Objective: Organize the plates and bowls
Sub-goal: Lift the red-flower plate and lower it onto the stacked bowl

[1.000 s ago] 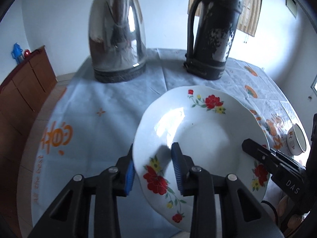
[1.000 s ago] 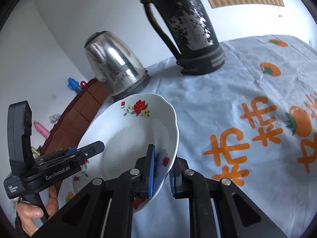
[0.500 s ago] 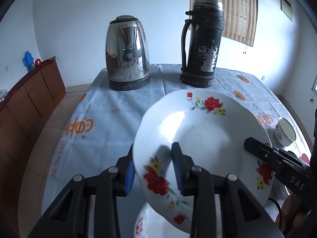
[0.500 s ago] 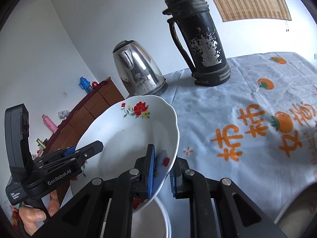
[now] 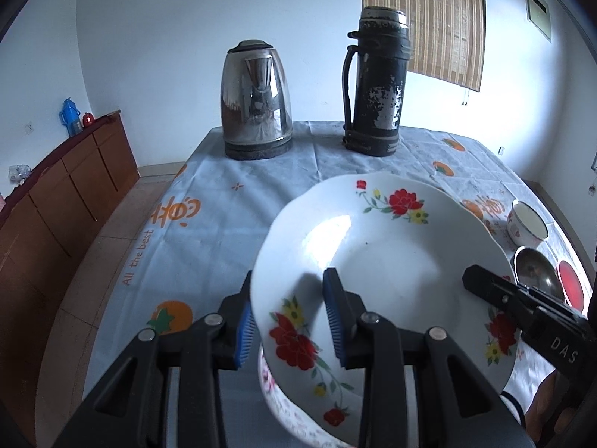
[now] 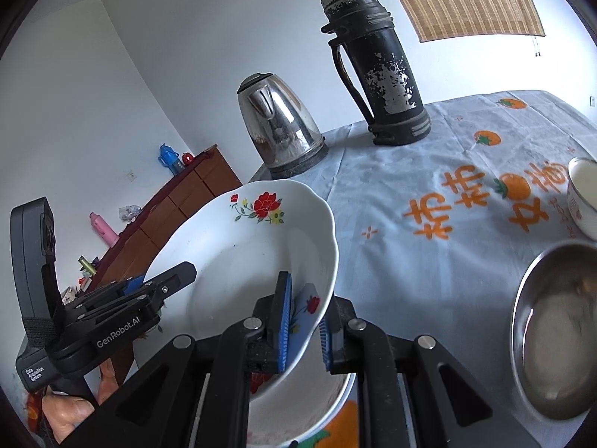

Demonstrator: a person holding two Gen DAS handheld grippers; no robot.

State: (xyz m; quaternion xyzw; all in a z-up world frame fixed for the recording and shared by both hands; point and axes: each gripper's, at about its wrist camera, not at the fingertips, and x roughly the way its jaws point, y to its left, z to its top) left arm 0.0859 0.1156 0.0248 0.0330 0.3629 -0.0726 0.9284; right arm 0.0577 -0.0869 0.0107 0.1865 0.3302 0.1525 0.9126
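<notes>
The left gripper (image 5: pixel 287 317) has its blue pads set a moderate way apart astride the near-left rim of the flowered plate (image 5: pixel 391 257), one finger under the outside of the rim and one inside the well; whether both pads press the china I cannot tell for sure, though the plate looks carried there. To the right, the right gripper (image 6: pixel 304 324) is closed down narrow on the opposite rim, its pads (image 6: pixel 284 321) clamping the thin edge. The plate hangs tilted between the two, clear of the tablecloth (image 5: pixel 224 201), with a second dish (image 5: pixel 283 407) directly beneath the fingers. The main risk, as I judge it, is the glazed rim sliding out of the looser left hold: the plate would then swing on the right pinch and strike the dish below. If the two hands drift apart or twist unevenly, the rim could also be levered free. Set down at this tilt, its low edge would knock the lower dish first. The plate is white and glossy with a scalloped edge, deep in the middle, sprigged with red and yellow flowers around the rim. Beyond the right fingers stand a steel bowl (image 6: pixel 552 336) and a small white bowl (image 6: pixel 582 201).
</notes>
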